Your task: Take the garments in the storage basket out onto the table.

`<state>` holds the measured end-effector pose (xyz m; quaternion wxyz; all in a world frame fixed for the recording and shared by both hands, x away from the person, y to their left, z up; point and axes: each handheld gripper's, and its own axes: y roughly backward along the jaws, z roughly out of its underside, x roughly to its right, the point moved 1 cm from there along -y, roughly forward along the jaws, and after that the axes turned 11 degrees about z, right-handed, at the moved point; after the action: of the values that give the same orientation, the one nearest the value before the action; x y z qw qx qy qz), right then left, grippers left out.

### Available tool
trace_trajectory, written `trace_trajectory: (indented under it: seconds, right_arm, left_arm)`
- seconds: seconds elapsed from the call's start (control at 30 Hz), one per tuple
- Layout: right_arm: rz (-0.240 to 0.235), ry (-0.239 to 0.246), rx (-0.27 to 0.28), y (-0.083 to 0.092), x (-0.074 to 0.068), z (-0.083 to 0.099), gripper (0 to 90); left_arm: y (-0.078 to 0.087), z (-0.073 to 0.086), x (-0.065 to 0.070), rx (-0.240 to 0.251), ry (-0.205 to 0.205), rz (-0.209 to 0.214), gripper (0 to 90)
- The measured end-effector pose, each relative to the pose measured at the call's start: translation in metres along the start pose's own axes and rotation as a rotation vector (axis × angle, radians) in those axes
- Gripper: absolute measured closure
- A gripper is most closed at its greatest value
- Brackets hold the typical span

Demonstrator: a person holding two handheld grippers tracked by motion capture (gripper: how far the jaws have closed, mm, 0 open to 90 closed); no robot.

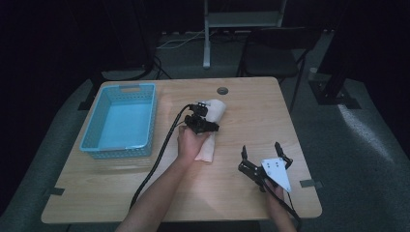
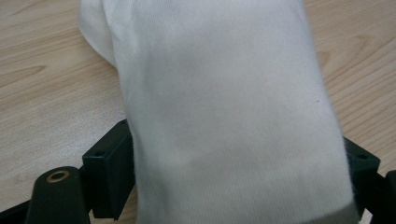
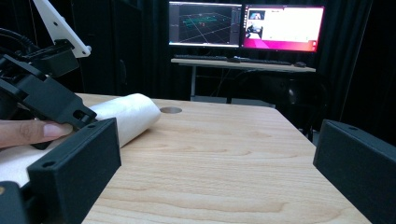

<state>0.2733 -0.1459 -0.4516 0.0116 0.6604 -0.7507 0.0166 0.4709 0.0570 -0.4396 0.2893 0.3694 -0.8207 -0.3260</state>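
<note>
Nearest the person's edge of the light wooden table (image 1: 232, 193), the right gripper (image 1: 265, 154) rests low over bare wood, its two black jaws spread wide with nothing between them; it sits well apart from the white rolled fabric cloth (image 1: 210, 128), to that cloth's right and nearer the person. Farther in, the left gripper (image 1: 200, 121) sits right over the cloth's middle. In the left gripper view the cloth (image 2: 224, 112) lies between the black jaws, which stand at either flank of it; whether the pads press the fabric cannot be told. The cloth lies on the wood near the table's centre. To the left of the cloth stands the light blue perforated plastic basket (image 1: 99, 125), near it but not touching.
</note>
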Motion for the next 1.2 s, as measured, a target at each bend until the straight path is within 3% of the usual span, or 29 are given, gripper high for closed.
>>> trace_trajectory:
  seconds: [0.1, 0.17, 0.3, 0.33, 0.4, 0.43, 0.5, 0.63, 0.7, 0.87, 0.97, 1.07, 1.13, 1.2]
  right_arm:
    - [-0.001, 0.0, -0.001, 0.0, 0.0, 0.0, 0.1]
    - [-0.002, -0.001, -0.001, 0.0, 0.0, 0.0, 0.1]
    - [-0.001, -0.001, 0.0, 0.0, 0.0, 0.0, 0.1]
    - [-0.002, -0.001, 0.0, 0.0, 0.0, 0.0, 0.1]
    - [-0.002, -0.002, -0.001, 0.0, 0.0, 0.0, 0.1]
    - [-0.003, -0.001, -0.001, 0.0, 0.0, 0.0, 0.1]
    - [-0.003, 0.001, 0.001, 0.0, 0.0, 0.0, 0.1]
    - [-0.001, 0.001, 0.0, 0.0, 0.0, 0.0, 0.1]
    - [-0.001, 0.0, 0.0, 0.0, 0.0, 0.0, 0.1]
    - [-0.001, -0.002, -0.002, 0.0, 0.0, 0.0, 0.1]
    - [-0.001, 0.0, -0.001, 0.0, 0.0, 0.0, 0.1]
    - [0.0, -0.002, -0.002, 0.0, 0.0, 0.0, 0.1]
    - [0.0, -0.001, -0.001, 0.0, 0.0, 0.0, 0.1]
    - [-0.001, -0.001, -0.001, 0.0, 0.0, 0.0, 0.1]
  left_arm:
    - [0.002, 0.001, -0.002, 0.016, 0.012, 0.044, 18.8]
    - [0.002, 0.001, -0.005, 0.008, 0.023, 0.081, 8.6]
    - [0.005, 0.0, -0.003, 0.011, 0.018, 0.064, 2.5]
    - [0.007, 0.0, -0.002, 0.013, 0.002, 0.066, 2.5]
    - [0.011, 0.001, 0.002, 0.024, -0.023, 0.014, 2.5]
    - [0.013, 0.002, 0.003, 0.024, -0.043, 0.03, 2.5]
    - [0.018, 0.004, 0.005, 0.06, -0.059, 0.004, 2.5]
    - [0.03, 0.008, 0.008, 0.157, -0.065, 0.045, 2.5]
    - [0.034, 0.009, 0.009, 0.177, -0.089, 0.039, 2.5]
    - [0.045, 0.013, 0.008, 0.258, -0.122, 0.09, 2.5]
    - [0.048, 0.017, 0.007, 0.292, -0.139, 0.122, 2.5]
    - [0.05, 0.019, 0.008, 0.295, -0.163, 0.135, 2.5]
    - [0.051, 0.022, 0.01, 0.301, -0.194, 0.127, 2.5]
    - [0.053, 0.026, 0.01, 0.326, -0.201, 0.106, 2.5]
